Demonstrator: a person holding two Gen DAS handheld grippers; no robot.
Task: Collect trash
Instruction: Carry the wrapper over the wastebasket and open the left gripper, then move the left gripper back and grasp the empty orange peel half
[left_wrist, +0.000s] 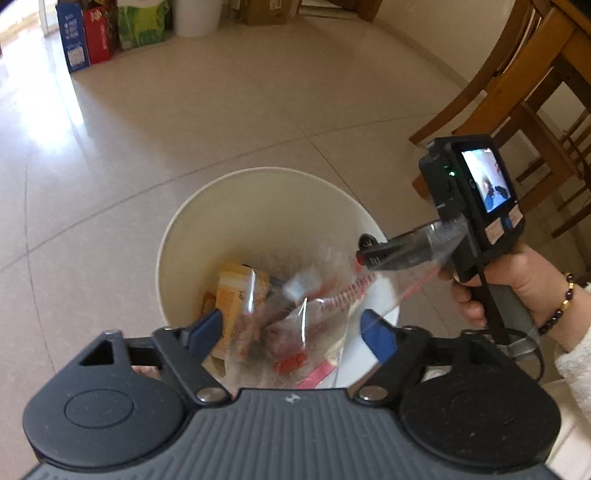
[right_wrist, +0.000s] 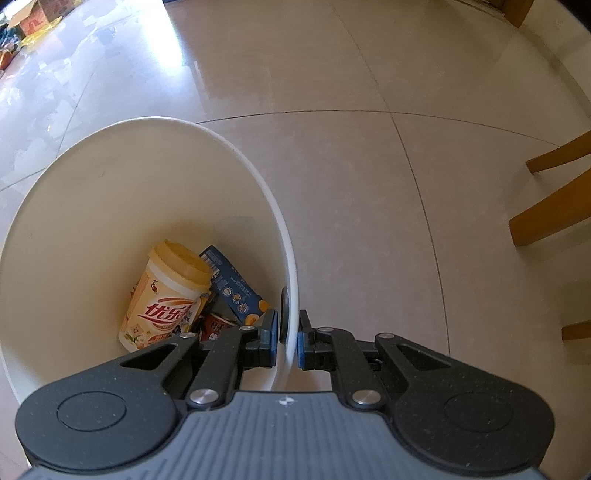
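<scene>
A white trash bin (left_wrist: 258, 175) stands on the tiled floor below my left gripper (left_wrist: 293, 330), which is open wide. A clear plastic bag (left_wrist: 295, 314) with red print hangs blurred between its fingers, over the bin's mouth; I cannot tell whether either finger touches it. My right gripper (right_wrist: 287, 341) is shut on the bin's rim (right_wrist: 291, 295), one finger inside and one outside. The left wrist view shows that gripper (left_wrist: 365, 253), held by a hand (left_wrist: 517, 280), at the bin's right edge. Inside the bin lie a yellow milk-tea cup (right_wrist: 166, 295) and a blue carton (right_wrist: 229, 284).
Wooden chair legs (left_wrist: 517, 92) stand to the right of the bin, and are also seen as chair legs (right_wrist: 546, 214) in the right wrist view. Blue and red boxes (left_wrist: 81, 37) and a white container (left_wrist: 197, 14) line the far wall. Bare floor tiles (left_wrist: 184, 110) lie beyond the bin.
</scene>
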